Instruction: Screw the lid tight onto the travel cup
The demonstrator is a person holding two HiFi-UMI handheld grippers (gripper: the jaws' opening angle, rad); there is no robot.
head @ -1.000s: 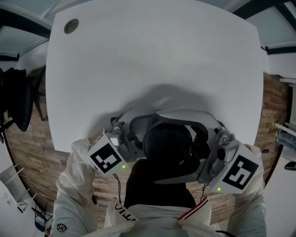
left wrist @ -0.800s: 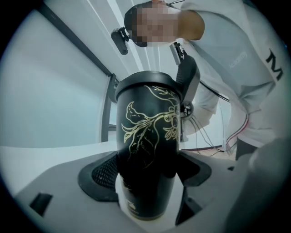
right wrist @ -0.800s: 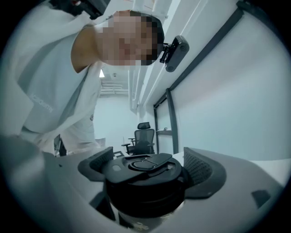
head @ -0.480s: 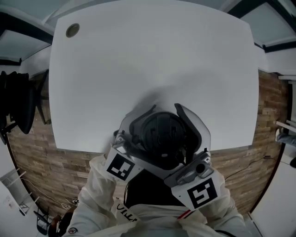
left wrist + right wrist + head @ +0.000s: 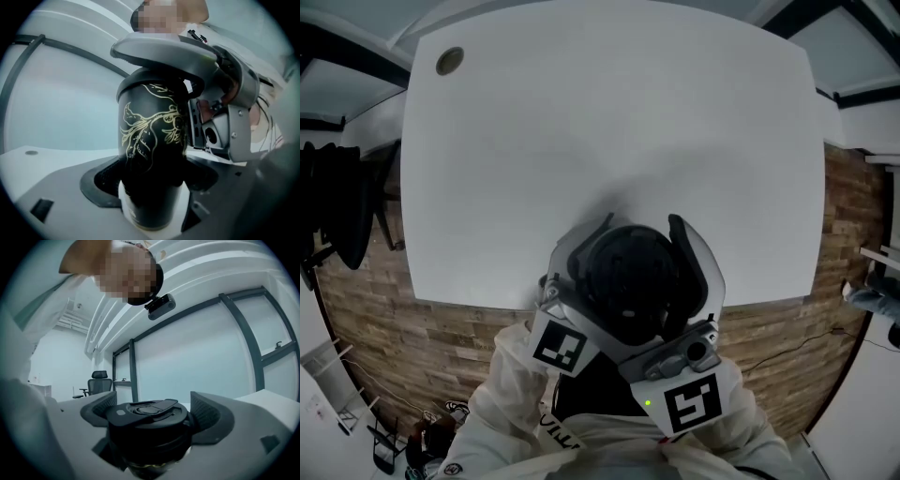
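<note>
Cup, black with a gold vine print, sits lid-up over the near edge of the white table, close to your chest. Your left gripper clamps its lower body. Your right gripper clamps the lid seated on top. Tabletop spreads wide beyond.

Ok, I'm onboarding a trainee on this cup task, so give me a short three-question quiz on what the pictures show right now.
1. True or false: the left gripper is shut on the body of the travel cup.
2. What does the right gripper grip? A) the lid B) a spoon C) nothing.
3. Fill in: the cup's black body bears a ____ leafy pattern.
Key: 1 true; 2 A; 3 gold.
</note>
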